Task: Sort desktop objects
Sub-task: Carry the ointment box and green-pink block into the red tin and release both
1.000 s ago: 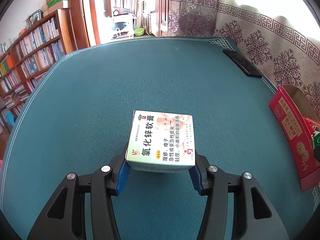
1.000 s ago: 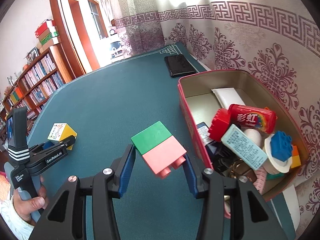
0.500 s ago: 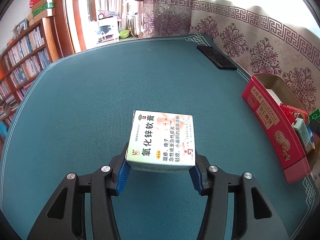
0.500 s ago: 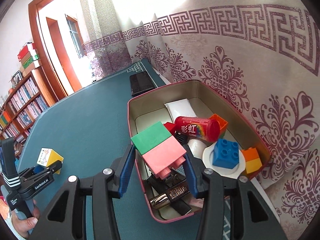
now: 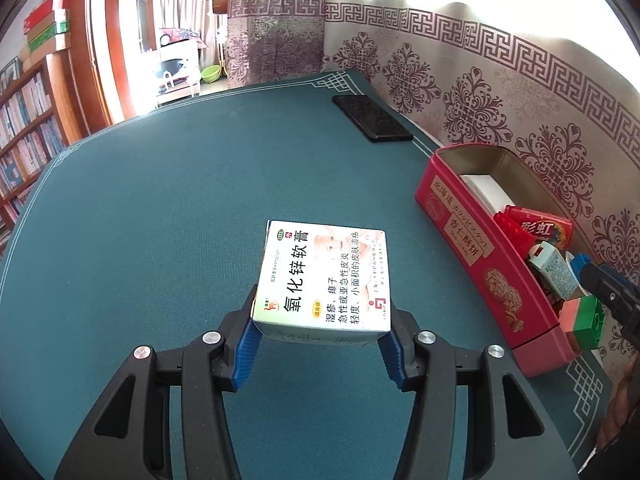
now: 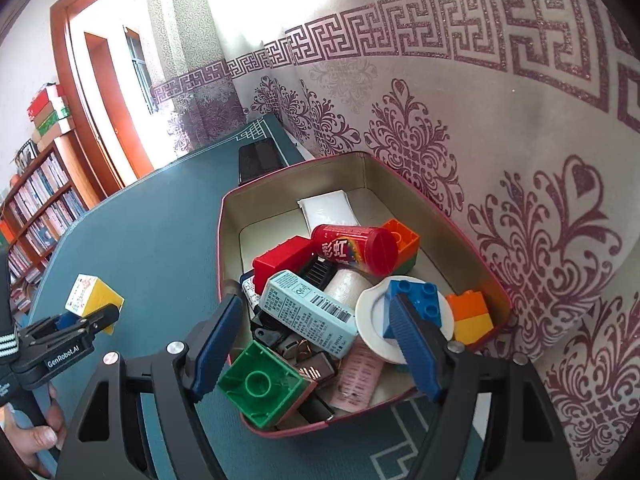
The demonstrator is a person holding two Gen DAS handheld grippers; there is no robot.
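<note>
In the red tin [image 6: 362, 160], at five o'clock of the table [image 5: 160, 220], the right tongs [image 6: 312, 344] have just opened, dropping the green-pink block [image 6: 260, 388]; left tongs [image 5: 320, 348] clamp the ointment box [image 5: 324, 280], unsorted yet.

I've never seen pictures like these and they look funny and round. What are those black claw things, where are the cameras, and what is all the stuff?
No robot here: a person holds a grabbing tool in each hand. Each tool carries a wide, round-looking camera that looks out along its two fingers.

One picture comes from the left claw. It is shut on a white ointment box with Chinese writing, held above the green table.

The other picture comes from the right claw. Its jaws have just been opening, and the green and pink toy block now lies tipped in the near end of the red tin, touching neither pad.

The tin already holds more toy blocks, a red candy tube, a small pale blue carton and other bits. A black phone lies farther along the table.
</note>
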